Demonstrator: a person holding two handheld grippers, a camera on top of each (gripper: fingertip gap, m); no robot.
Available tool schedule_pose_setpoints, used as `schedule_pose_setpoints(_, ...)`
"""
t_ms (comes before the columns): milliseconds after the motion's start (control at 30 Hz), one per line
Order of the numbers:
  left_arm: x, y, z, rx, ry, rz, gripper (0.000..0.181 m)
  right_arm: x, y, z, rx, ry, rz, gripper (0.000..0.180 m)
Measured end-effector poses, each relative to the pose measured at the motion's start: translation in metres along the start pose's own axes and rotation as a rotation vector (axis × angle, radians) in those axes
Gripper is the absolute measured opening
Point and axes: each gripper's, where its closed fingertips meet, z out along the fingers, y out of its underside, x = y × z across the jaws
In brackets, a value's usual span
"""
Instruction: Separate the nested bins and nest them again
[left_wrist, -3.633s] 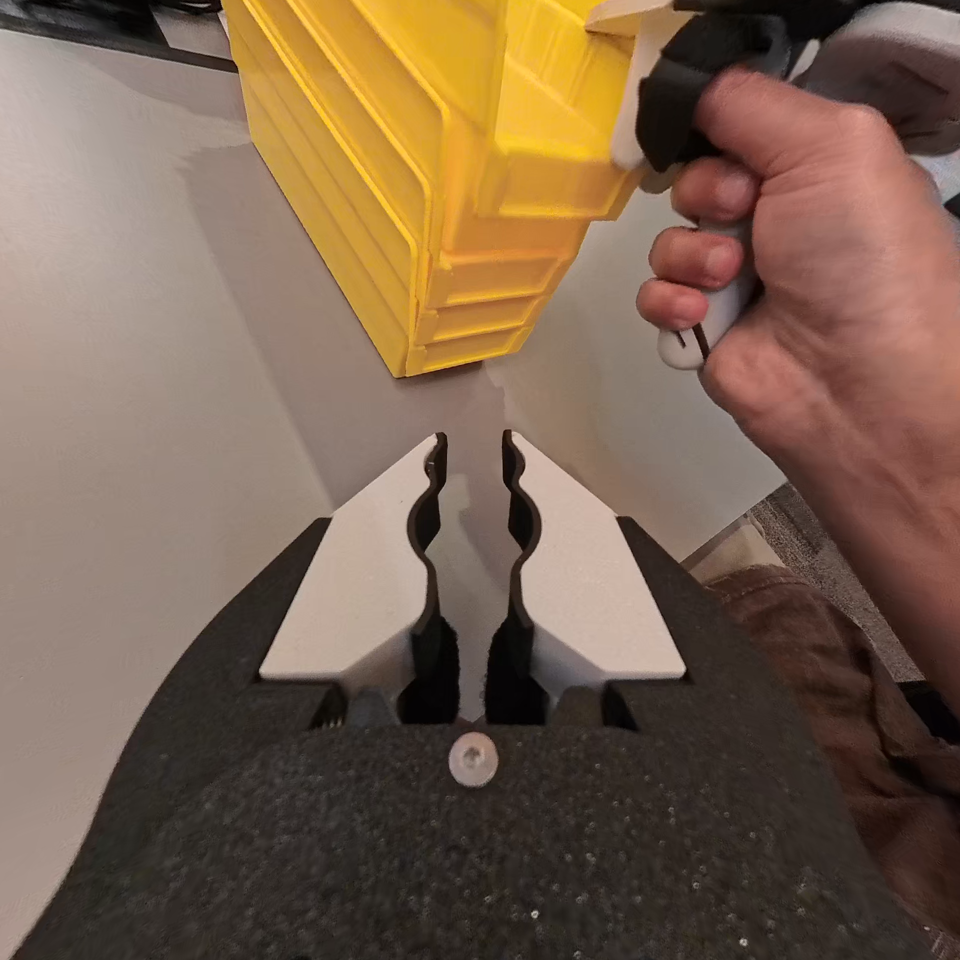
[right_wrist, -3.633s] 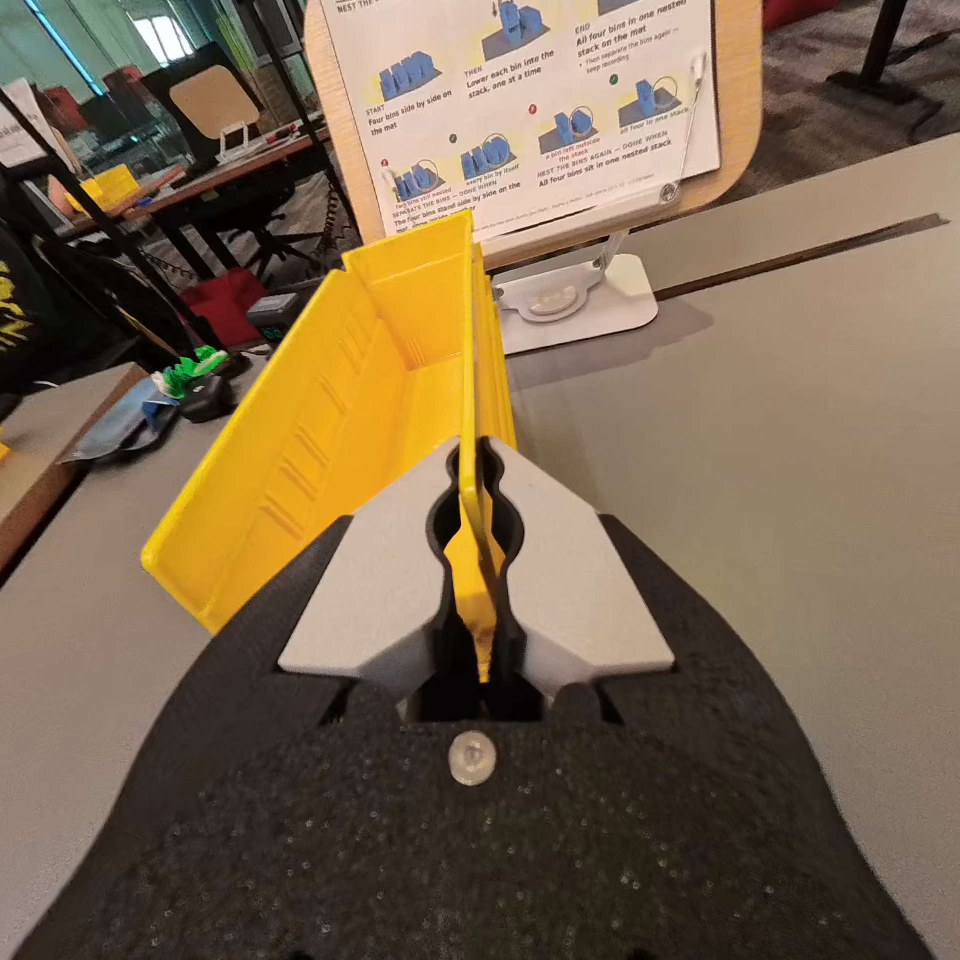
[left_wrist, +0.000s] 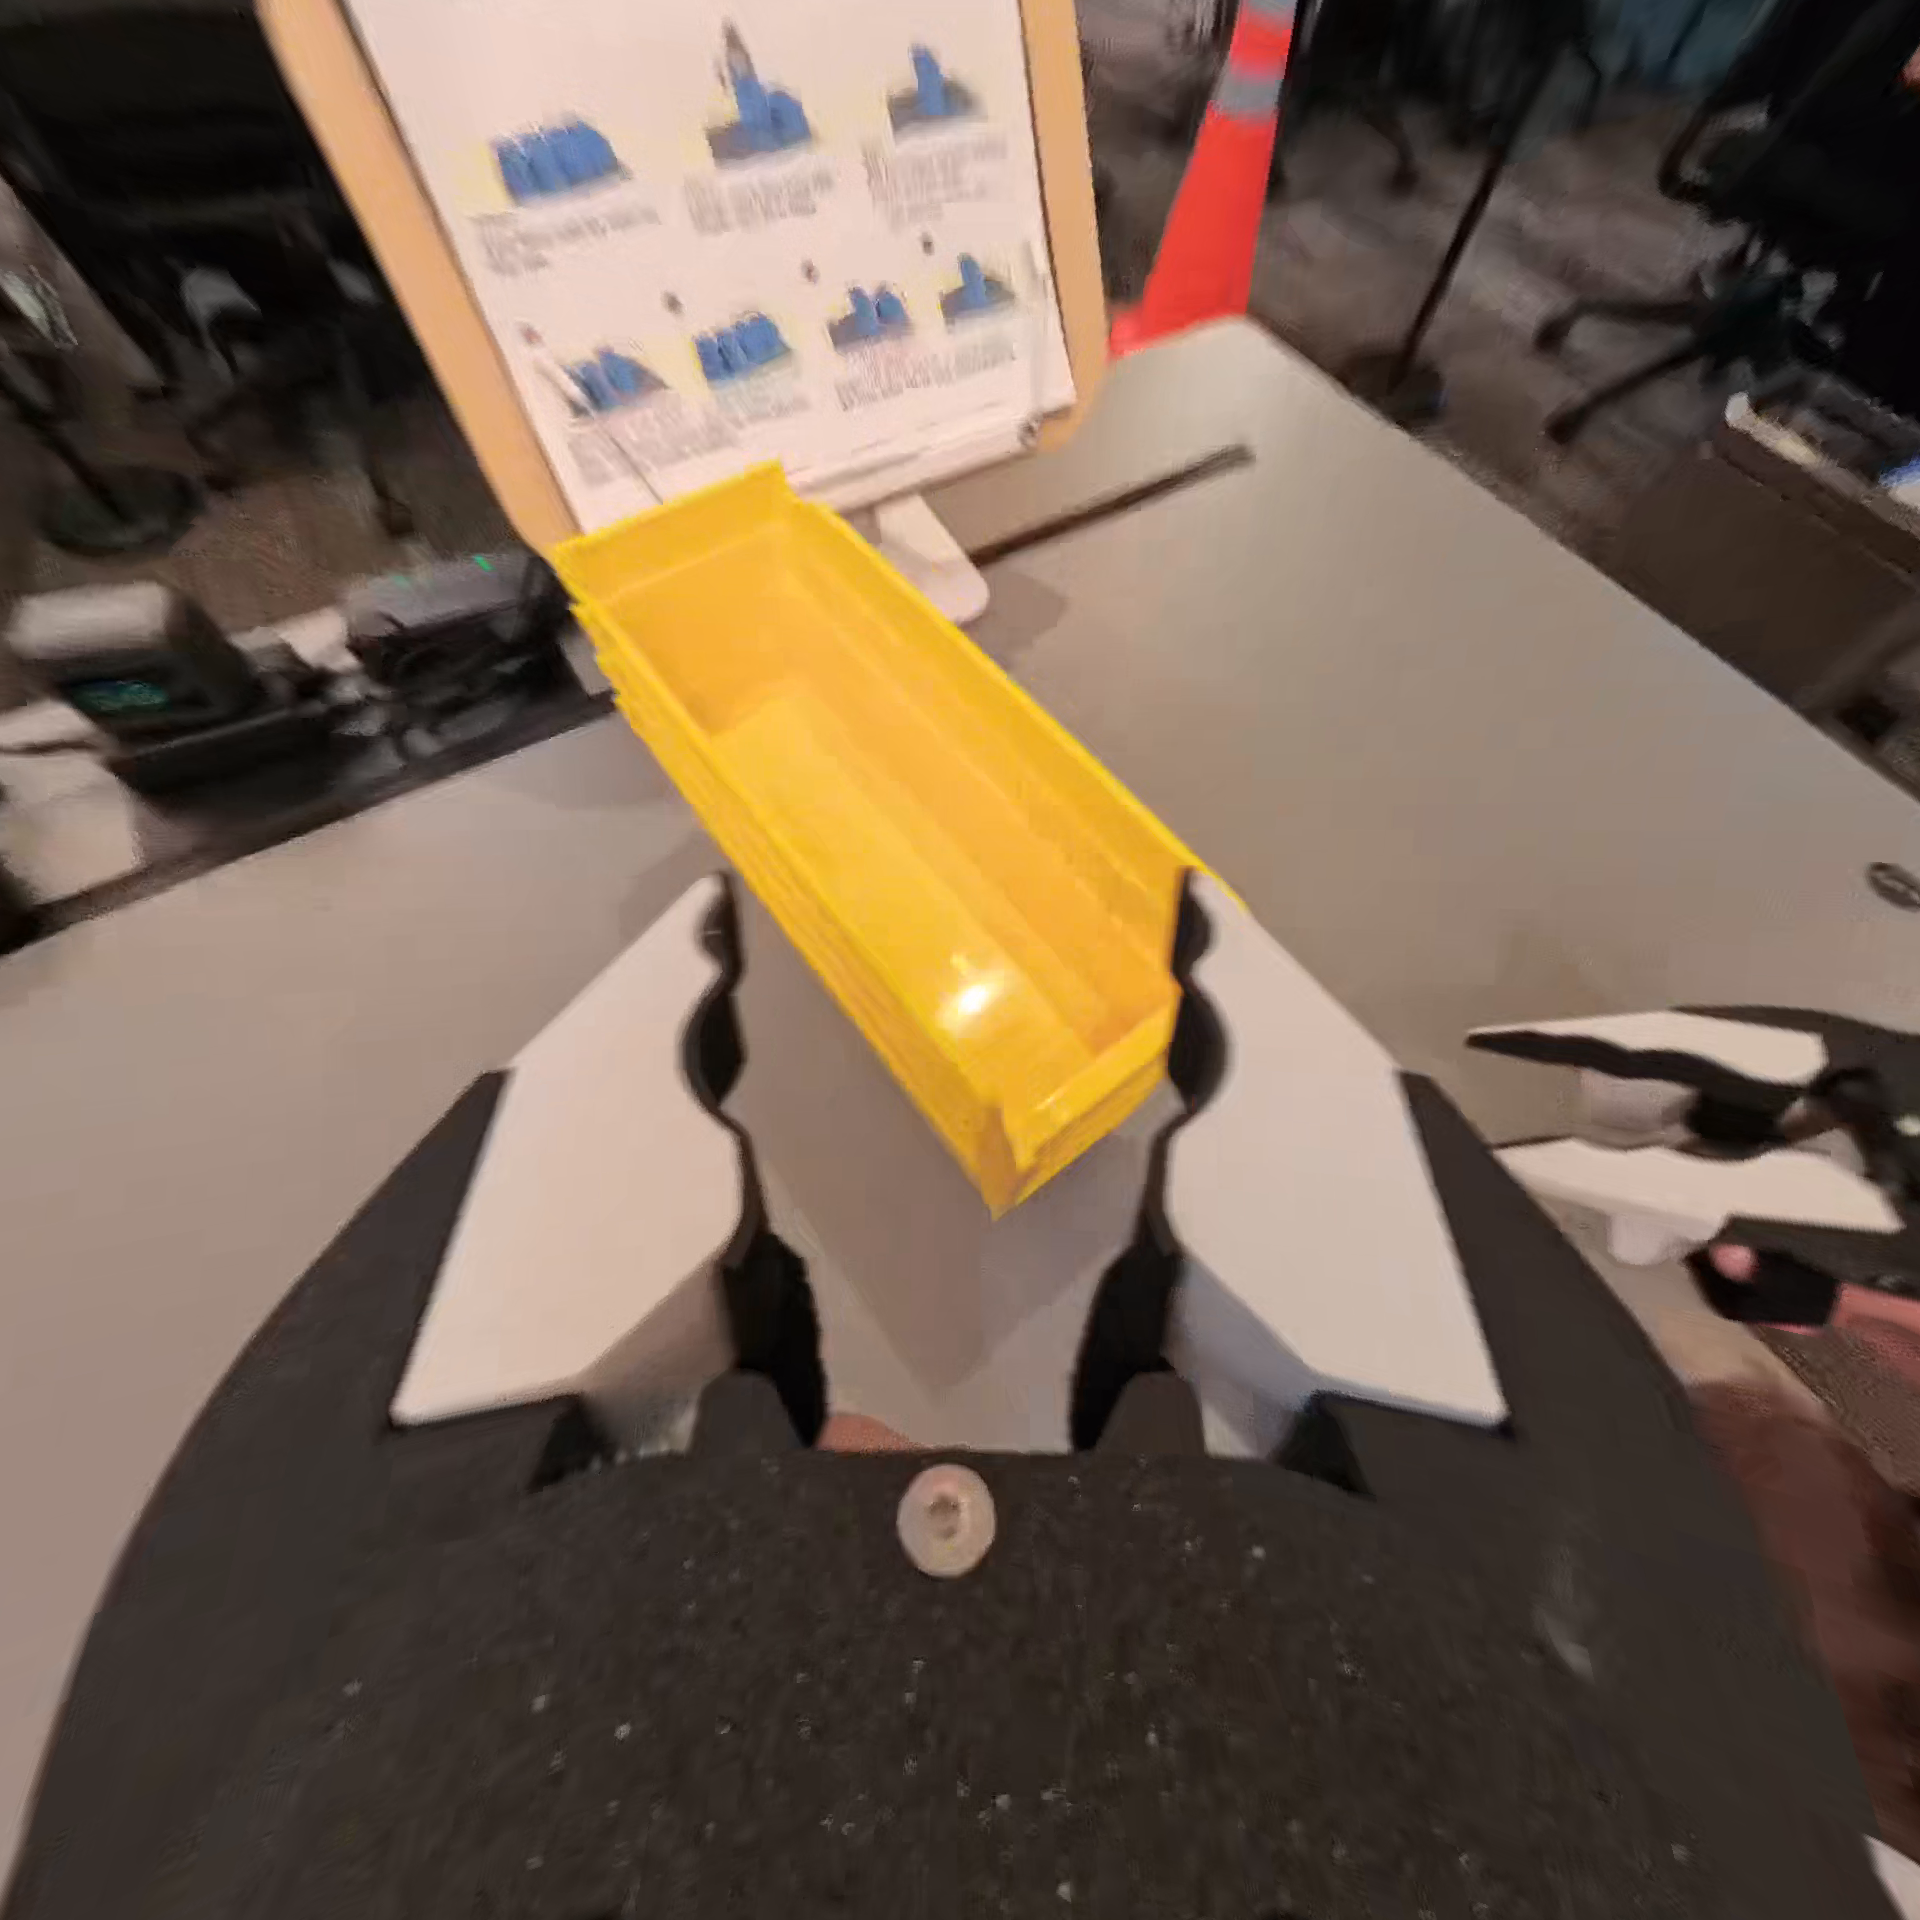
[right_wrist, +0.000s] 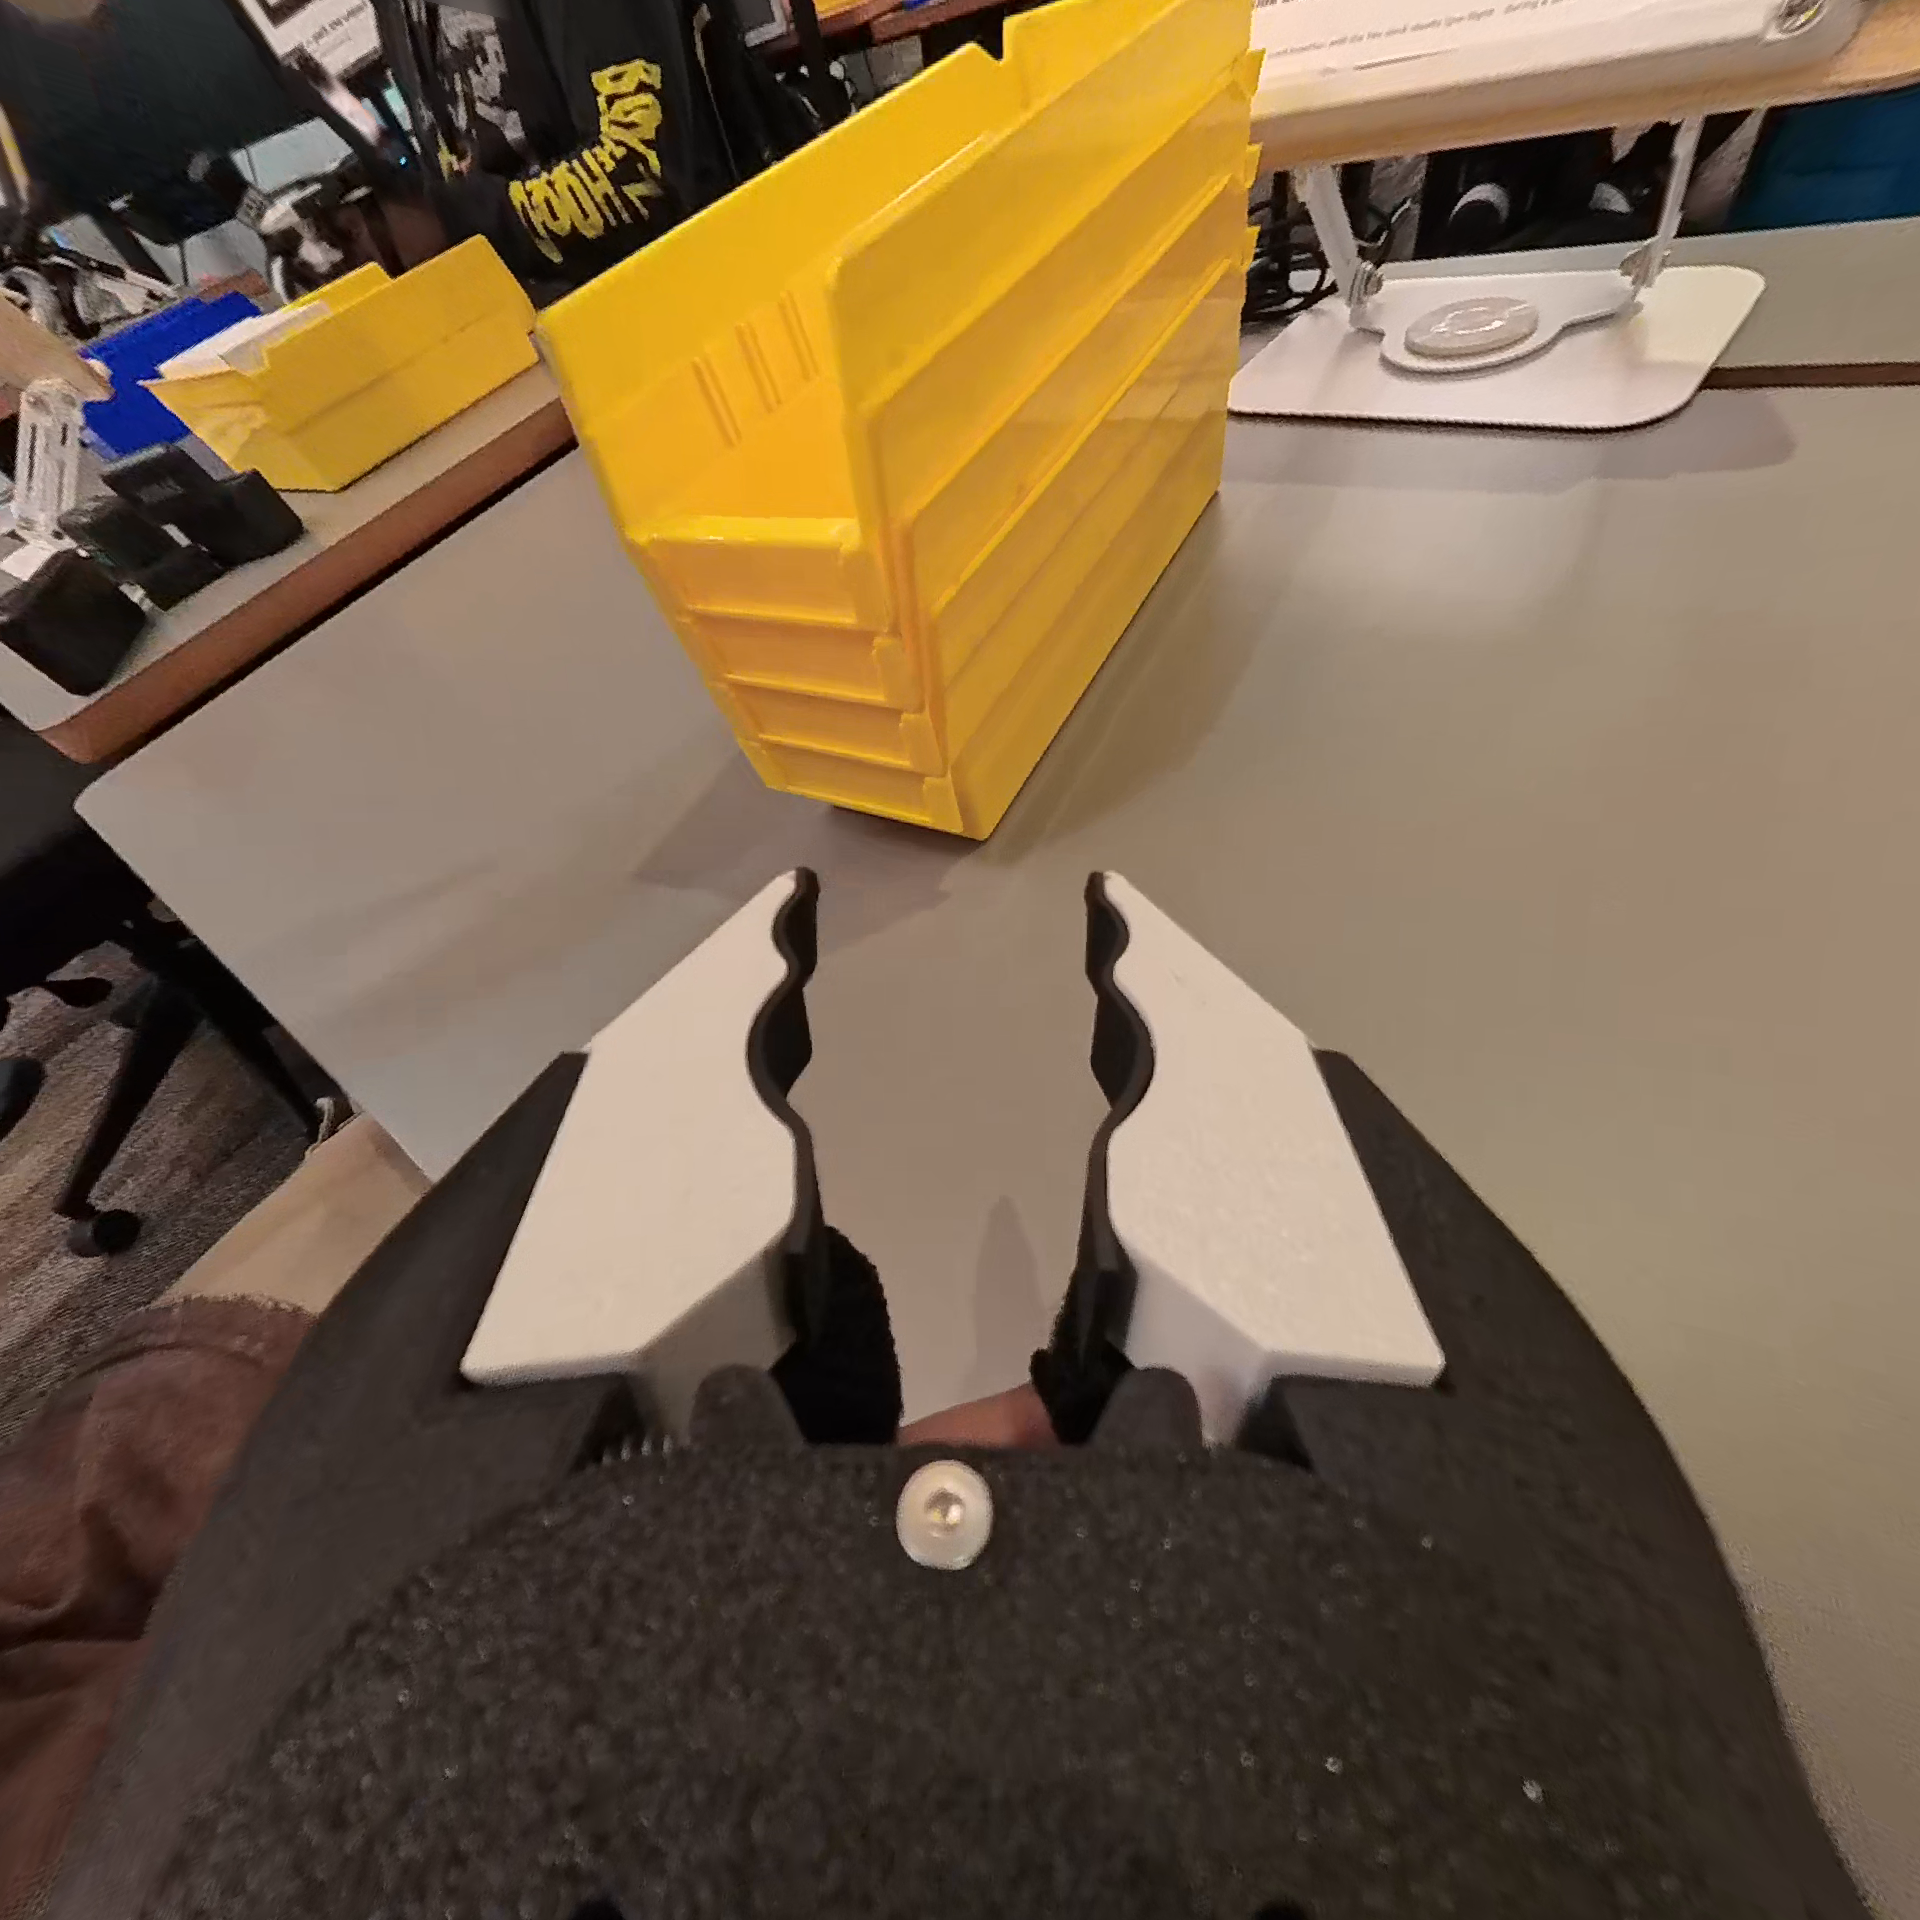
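- my right gripper (right_wrist: 951, 894) has let go: a few seconds ago its jaws were clamped on the side wall of the top yellow bin, and now they stand spread apart with nothing between them, hovering over bare table (right_wrist: 1455, 831) just short of the stack.
- my left gripper (left_wrist: 956, 935) has changed too. earlier its jaws were nearly together and low beside the stack; now they are wide apart and empty, raised and looking down along the length of the bins. this view is motion-blurred, so i take it the gripper is mid-move.
- the stack of nested bins (right_wrist: 935, 436) sits on the table, near the white stand of the instruction board (left_wrist: 727, 239). from the right wrist view i count four front lips stepped one above another, all seated evenly.
- in the left wrist view the stack (left_wrist: 904, 831) shows only the open inside of the top bin, with the right gripper (left_wrist: 1662, 1122) off to the side, well clear of it.
- my reading: with both grippers off and all four bins in one pile, either the nesting is finished or a separating round is about to start; the pictures alone do not settle which.
- another yellow bin (right_wrist: 343, 364) lies on a separate table behind, apart from my stack.
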Motion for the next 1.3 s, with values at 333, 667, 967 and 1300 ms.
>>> schedule_pose_setpoints(333,-0.038,-0.003,0.114,-0.608,-0.246,-0.228,0.140,-0.018,0.006,0.010,-0.040,-0.060,-0.003,0.051)
schedule_pose_setpoints(667,-0.060,0.011,0.163,-0.736,-0.450,-0.366,0.143,-0.013,0.009,0.007,-0.058,-0.050,-0.018,0.051)
schedule_pose_setpoints(967,-0.055,0.025,0.180,-0.884,-0.410,-0.365,0.115,-0.004,0.006,0.008,-0.057,-0.048,0.002,0.051)
schedule_pose_setpoints(1300,-0.048,0.001,0.165,-0.960,-0.385,-0.313,0.097,-0.006,-0.002,0.005,-0.035,-0.135,0.145,0.051)
